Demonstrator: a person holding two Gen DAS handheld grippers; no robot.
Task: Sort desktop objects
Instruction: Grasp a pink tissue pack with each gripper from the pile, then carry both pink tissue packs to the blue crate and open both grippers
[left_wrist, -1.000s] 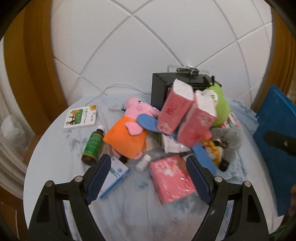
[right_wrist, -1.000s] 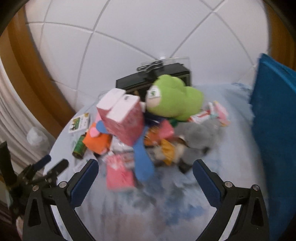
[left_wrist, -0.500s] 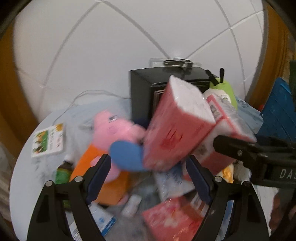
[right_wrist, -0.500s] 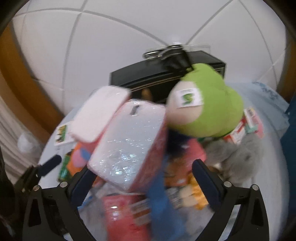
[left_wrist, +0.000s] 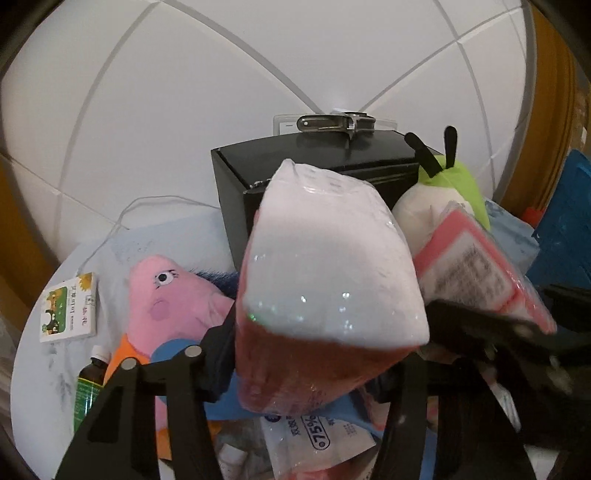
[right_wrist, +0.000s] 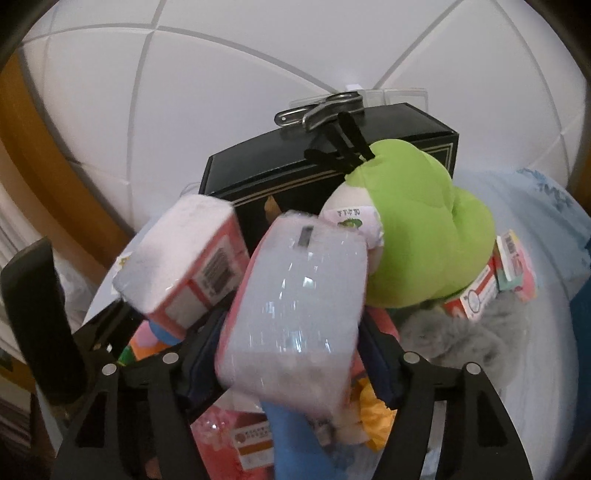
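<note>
Where the round, pale blue-mottled desk (left_wrist: 51, 369) meets the white tiled wall (left_wrist: 184, 110), a black box (left_wrist: 236, 192) with a metal clip (left_wrist: 332, 123) on top stands at the back edge, the heap of things in front of it. The left gripper (left_wrist: 314, 354) is closing around one pink tissue pack (left_wrist: 325, 280), its pads against the sides; the right gripper (right_wrist: 291, 354) is closing on a second pack (right_wrist: 299, 310) just beside it. Only the left view shows the pig plush (left_wrist: 166, 299), a bottle (left_wrist: 90, 384) and a card (left_wrist: 68, 312) near the left edge. Only the right view shows the green plush (right_wrist: 417, 229) whole, lying over a grey plush (right_wrist: 465, 325).
</note>
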